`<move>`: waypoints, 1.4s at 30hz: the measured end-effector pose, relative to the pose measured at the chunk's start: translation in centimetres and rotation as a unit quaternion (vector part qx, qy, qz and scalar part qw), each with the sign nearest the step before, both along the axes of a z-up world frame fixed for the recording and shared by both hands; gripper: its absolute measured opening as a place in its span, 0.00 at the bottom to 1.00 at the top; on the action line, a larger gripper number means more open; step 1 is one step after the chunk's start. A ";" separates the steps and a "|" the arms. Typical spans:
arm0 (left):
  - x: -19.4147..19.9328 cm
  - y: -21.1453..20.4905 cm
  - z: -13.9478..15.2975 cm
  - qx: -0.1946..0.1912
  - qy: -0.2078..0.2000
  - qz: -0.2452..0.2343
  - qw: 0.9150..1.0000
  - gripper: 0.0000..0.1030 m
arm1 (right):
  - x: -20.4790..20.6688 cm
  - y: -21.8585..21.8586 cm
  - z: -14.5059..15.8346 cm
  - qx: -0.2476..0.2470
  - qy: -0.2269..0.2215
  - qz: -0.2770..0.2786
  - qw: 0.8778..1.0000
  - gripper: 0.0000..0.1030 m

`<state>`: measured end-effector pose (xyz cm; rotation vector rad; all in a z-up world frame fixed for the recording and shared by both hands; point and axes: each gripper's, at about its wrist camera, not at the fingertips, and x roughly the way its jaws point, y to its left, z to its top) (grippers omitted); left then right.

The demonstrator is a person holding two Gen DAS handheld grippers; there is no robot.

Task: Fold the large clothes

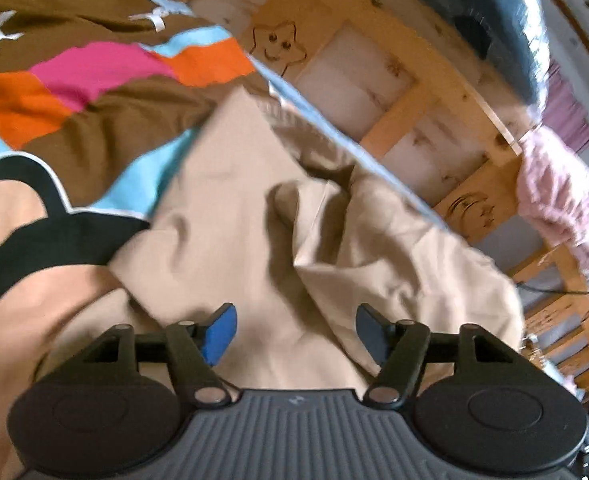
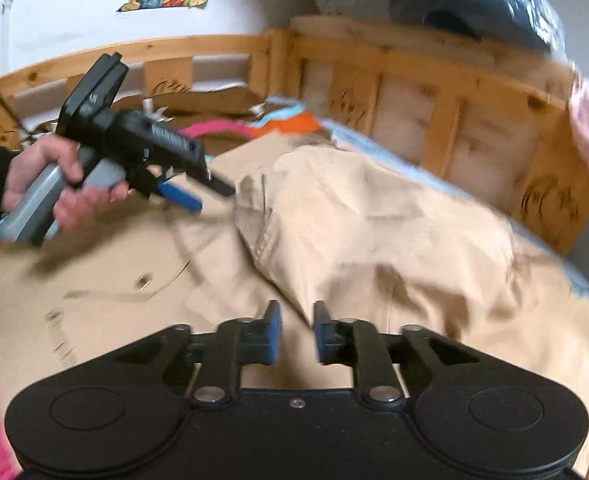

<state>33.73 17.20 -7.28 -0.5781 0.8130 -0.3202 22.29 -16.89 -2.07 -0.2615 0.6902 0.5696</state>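
Not far along yet, I'd say. The tan trousers (image 2: 374, 240) are lying rumpled across the bed (image 2: 474, 92), on top of the colourful blanket (image 1: 94, 80), with one part flopped over in a loose heap and no tidy fold showing. The left gripper (image 1: 294, 332) is hovering wide open just above the cloth, gripping nothing. The right gripper (image 2: 296, 332) is sitting partly closed with a narrow gap, also empty as far as I can see. Flattening and all the real folding are looking like they're still to do.

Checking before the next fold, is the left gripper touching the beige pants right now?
Cannot tell. In the left wrist view the left gripper has its jaws open over the beige pants, with no fabric between them; motion blur hides whether the tips rest on the cloth.
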 end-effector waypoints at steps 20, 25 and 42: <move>9.6 -5.8 1.7 0.122 0.034 0.033 0.991 0.01 | 16.2 -12.7 -1.5 0.171 0.125 -0.279 0.937 0.00; 10.4 -8.2 2.3 0.198 -0.019 0.056 0.978 0.01 | 18.7 -12.0 -0.7 0.141 0.042 -0.288 0.946 0.00; 4.3 -11.1 3.7 0.211 -0.075 0.017 0.974 0.51 | 11.5 -5.1 0.2 0.006 -0.114 -0.168 0.979 0.30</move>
